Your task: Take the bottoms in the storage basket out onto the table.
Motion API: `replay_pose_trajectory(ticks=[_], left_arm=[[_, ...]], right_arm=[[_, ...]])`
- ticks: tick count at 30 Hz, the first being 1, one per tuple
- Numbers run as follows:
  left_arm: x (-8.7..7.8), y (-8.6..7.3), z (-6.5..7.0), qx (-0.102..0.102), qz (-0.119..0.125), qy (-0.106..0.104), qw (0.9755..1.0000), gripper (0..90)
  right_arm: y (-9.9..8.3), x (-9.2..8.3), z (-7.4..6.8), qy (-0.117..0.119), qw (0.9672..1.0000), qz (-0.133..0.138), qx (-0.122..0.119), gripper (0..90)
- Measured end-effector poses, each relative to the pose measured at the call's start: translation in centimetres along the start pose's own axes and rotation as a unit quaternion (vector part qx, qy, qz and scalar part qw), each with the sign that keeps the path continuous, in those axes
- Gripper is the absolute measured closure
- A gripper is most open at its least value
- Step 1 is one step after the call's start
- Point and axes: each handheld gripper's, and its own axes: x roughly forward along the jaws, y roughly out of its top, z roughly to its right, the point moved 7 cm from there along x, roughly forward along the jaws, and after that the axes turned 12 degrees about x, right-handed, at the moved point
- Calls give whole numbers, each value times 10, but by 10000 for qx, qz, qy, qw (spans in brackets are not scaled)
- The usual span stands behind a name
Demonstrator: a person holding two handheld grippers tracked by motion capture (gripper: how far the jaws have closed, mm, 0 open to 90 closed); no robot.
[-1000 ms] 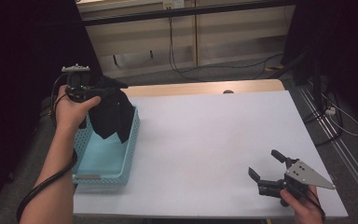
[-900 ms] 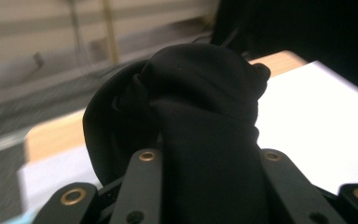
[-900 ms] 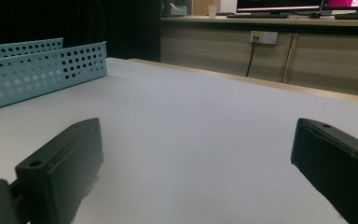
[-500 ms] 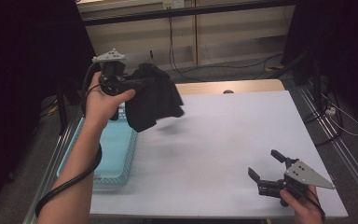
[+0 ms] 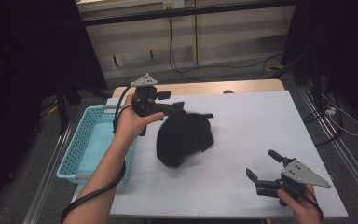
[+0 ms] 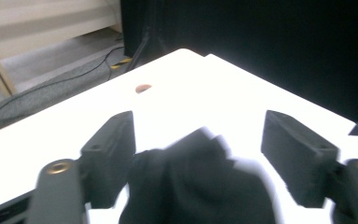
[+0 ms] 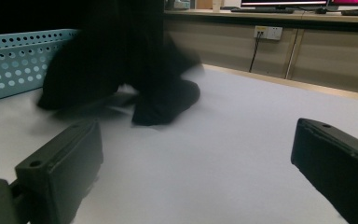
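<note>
Two grippers are out over the white tabletop (image 5: 242, 116). From the high view, the left gripper (image 5: 179, 109) is held above the tabletop's left half, just right of a blue basket (image 5: 86, 154), and a bundle of black cloth (image 5: 182, 137) sits right below and in front of its fingers, blurred, its lower part on or just above the tabletop; I cannot tell from here whether it touches them. Those fingers have just been opening. The right gripper (image 5: 266, 167) rests near the near right corner, its fingers spread wide with nothing in them, well apart from the cloth.

Looking along the left gripper view, the two fingers (image 6: 112, 154) stand wide apart and the black cloth (image 6: 196, 186) hangs between them, close against the left one and clear of the right, so it is not pinched.

Along the right gripper view, the fingers (image 7: 63, 168) are parted over bare tabletop (image 7: 223, 158); the cloth (image 7: 130, 70) lies farther off, beside the basket (image 7: 14, 60).
</note>
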Motion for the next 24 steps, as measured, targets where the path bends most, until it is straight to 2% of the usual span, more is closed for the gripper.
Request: replay_pose_trajectory(ticks=[4, 11, 15, 16, 18, 21, 24], left_arm=[[4, -19, -2, -91, -186, 136, 9997, 167], [2, -44, -1, -249, -275, 230, 9990, 153], [-1, -54, 1, -117, -479, 347, 9982, 142], [-2, -57, 2, -30, -582, 415, 9974, 132], [-2, -61, 4, 98, -609, 463, 9970, 126], [-2, -65, 9, 42, -573, 368, 9977, 124], [-2, -71, 10, 1, -573, 362, 9977, 120]], right_arm=[[-1, 3, 1, -31, 10000, -74, -54, 13], [-2, 11, 2, -70, 9996, -229, -175, 13], [-1, 17, -1, -67, 9991, -292, -312, 13], [0, 19, -2, -62, 9990, -307, -313, 13], [0, 21, -4, -29, 9988, -330, -360, 13], [0, 22, -7, -11, 9985, -369, -407, 13], [2, 26, -9, 23, 9985, -380, -392, 11]])
